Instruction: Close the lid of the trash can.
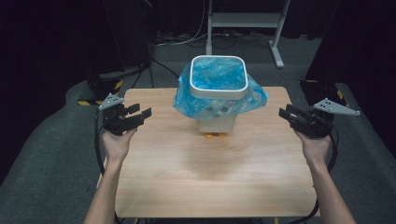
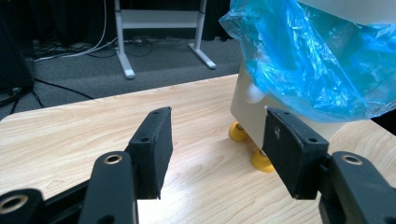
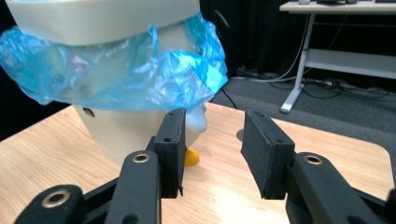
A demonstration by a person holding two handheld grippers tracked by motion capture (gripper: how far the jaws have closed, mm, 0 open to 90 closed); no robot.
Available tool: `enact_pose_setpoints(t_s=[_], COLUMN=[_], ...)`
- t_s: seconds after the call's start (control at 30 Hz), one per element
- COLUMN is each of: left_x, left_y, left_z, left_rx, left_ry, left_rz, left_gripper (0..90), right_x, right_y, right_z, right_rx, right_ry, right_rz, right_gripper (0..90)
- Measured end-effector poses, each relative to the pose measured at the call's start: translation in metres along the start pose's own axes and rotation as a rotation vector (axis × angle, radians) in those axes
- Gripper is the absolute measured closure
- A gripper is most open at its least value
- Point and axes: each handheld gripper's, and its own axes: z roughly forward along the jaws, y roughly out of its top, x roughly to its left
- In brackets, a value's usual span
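You had the white bin (image 1: pixel 217 93) with its blue bag (image 1: pixel 187 100) mid-table, your left gripper (image 1: pixel 140 112) and right gripper (image 1: pixel 286 113) either side, well apart from it, jaws spread and empty.

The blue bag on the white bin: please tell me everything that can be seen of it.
The blue bag is thin, see-through, crinkled plastic. It lines the small white bin, and a white square rim clamps it at the top. Its loose edge is folded outward and hangs in puffy folds around the bin's upper half. The bin stands upright on small yellow feet at the far middle of the wooden table. Neither gripper touches the bag.
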Motion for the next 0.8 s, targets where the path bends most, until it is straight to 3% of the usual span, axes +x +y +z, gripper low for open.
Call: enact_pose_setpoints(t_s=[0.8], left_x=[0.005], left_y=[-0.030], left_z=[0.026], left_rx=[0.073], left_ry=[-0.016], left_rz=[-0.037], left_gripper=[42.6], right_x=[-0.005], right_y=[-0.024], right_z=[0.015], right_rx=[0.048], right_ry=[-0.013], right_rz=[0.029], right_gripper=[58.9])
